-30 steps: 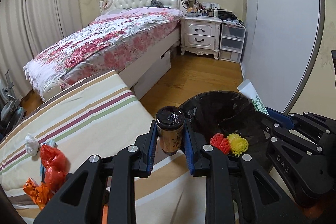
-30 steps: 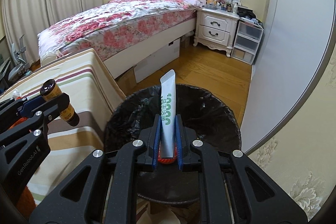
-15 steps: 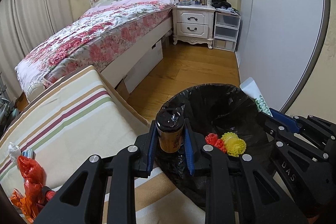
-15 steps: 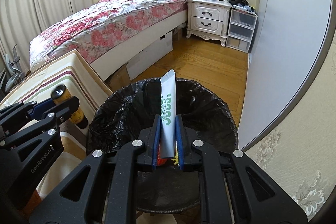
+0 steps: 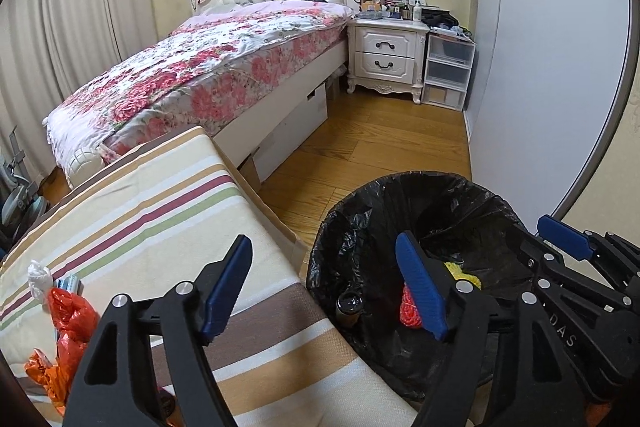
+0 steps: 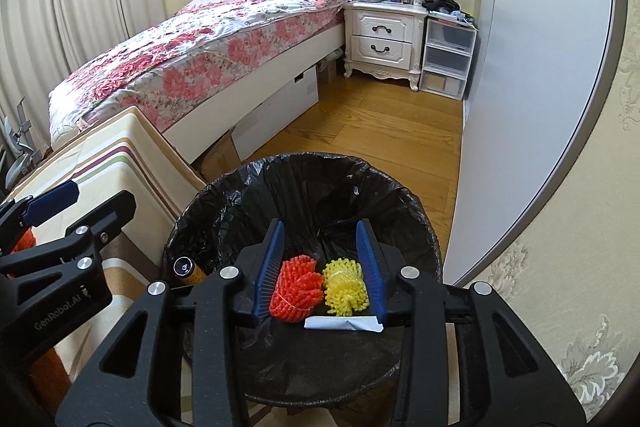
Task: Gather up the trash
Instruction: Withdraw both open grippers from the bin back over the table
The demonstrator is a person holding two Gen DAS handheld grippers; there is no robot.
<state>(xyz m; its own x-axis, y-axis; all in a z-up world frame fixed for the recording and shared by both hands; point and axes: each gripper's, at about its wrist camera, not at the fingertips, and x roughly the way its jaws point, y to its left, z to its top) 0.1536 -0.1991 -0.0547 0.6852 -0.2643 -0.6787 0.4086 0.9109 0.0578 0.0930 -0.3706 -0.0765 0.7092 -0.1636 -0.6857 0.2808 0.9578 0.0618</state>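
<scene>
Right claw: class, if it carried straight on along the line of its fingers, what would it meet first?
Probably the trash already in the bin: the right claw, jaws opening and empty, points down into the black-lined trash bin, at the red mesh ball and yellow mesh ball. Depth is unclear.

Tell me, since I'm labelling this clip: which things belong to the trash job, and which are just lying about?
Job: bin with black liner; in it, brown bottle, white tube, red scrubber, yellow scrubber; orange wrappers on striped cover.
Lying about: bed, nightstand, plastic drawers.
</scene>
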